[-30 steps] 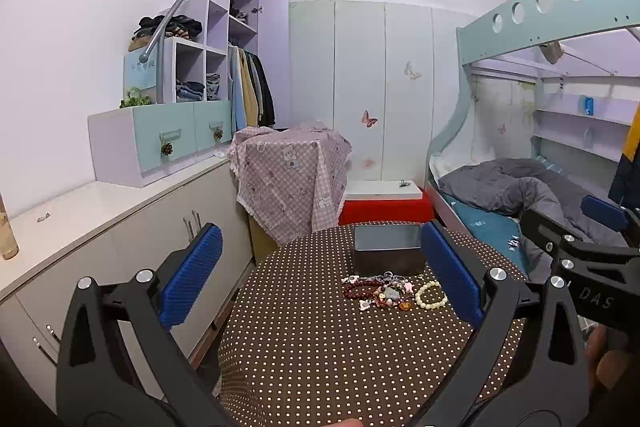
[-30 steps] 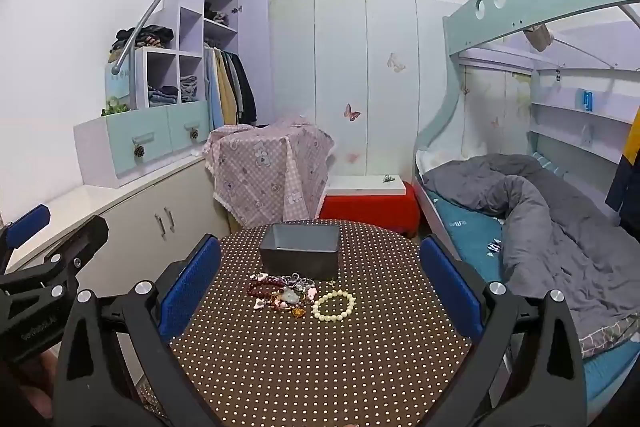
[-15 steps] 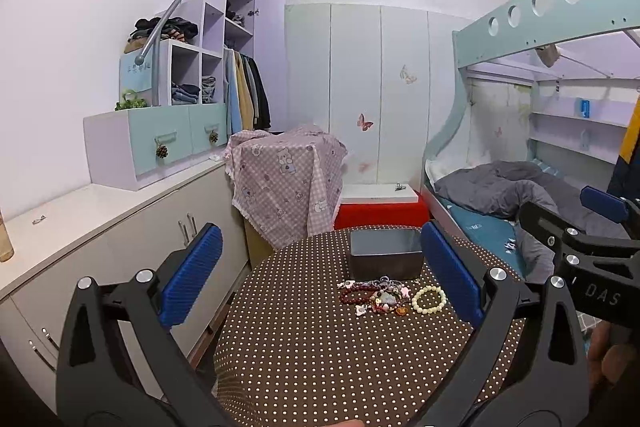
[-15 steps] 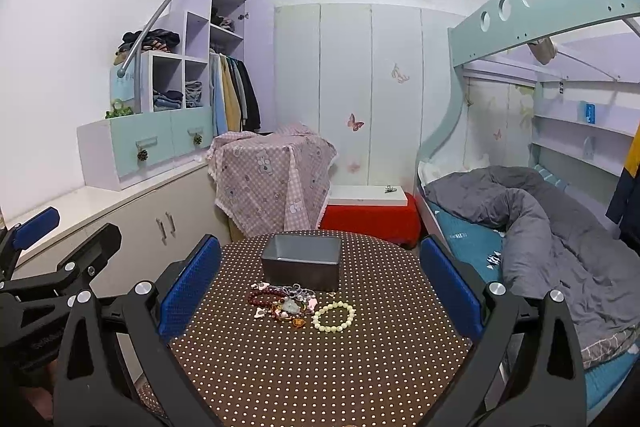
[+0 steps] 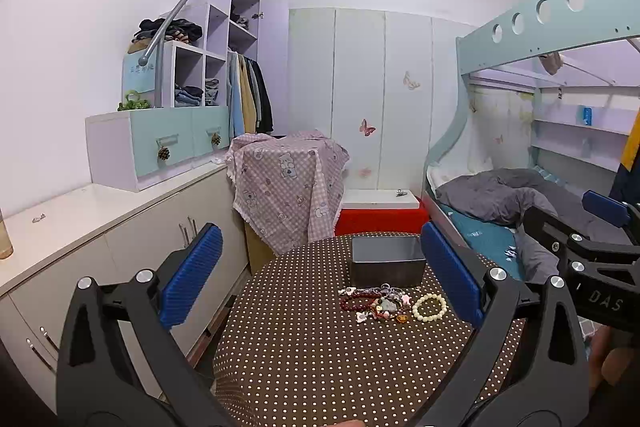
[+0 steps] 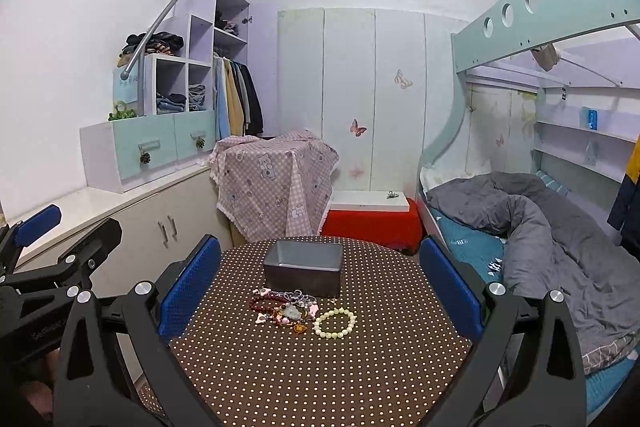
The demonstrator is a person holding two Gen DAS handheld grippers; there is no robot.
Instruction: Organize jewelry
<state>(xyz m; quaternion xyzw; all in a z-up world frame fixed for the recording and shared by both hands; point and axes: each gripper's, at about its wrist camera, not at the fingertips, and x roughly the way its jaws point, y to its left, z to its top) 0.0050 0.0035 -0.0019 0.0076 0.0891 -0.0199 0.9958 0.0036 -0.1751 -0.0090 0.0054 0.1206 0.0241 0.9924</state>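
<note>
1. A round counter (image 6: 320, 379) with a brown cloth full of white dots sits in the middle of the room.
2. A gray box (image 6: 304, 268) stands on the counter, at 12 o'clock from the jewelry pile (image 6: 286, 311). The box looks bare inside from here.
3. The jewelry pile lies just in front of the box — a dark red bead bracelet (image 6: 266, 303) at its 9 o'clock side, some pink and silver bits tangled in the middle, and a small amber piece (image 6: 299, 327) at its 6 o'clock edge.
4. A cream bead bracelet (image 6: 335, 323) lies flat at 3 o'clock from the pile, just beside it.
5. The right gripper (image 6: 320, 291) hangs above the near part of the counter. Its blue fingers (image 6: 188, 291) are spread wide apart and hold nothing.
6. The left gripper (image 5: 320, 279) hangs to the left of it, with its blue fingers (image 5: 192, 277) also spread wide and bare — the pile sits toward its 1 o'clock.
7. All the jewelry is on the cloth, not in the box, and no finger touches it.
8. Behind the counter, a pink checked cloth (image 6: 276, 183) covers something. A bunk bed with a gray blanket (image 6: 560, 227) is at 3 o'clock.
</note>
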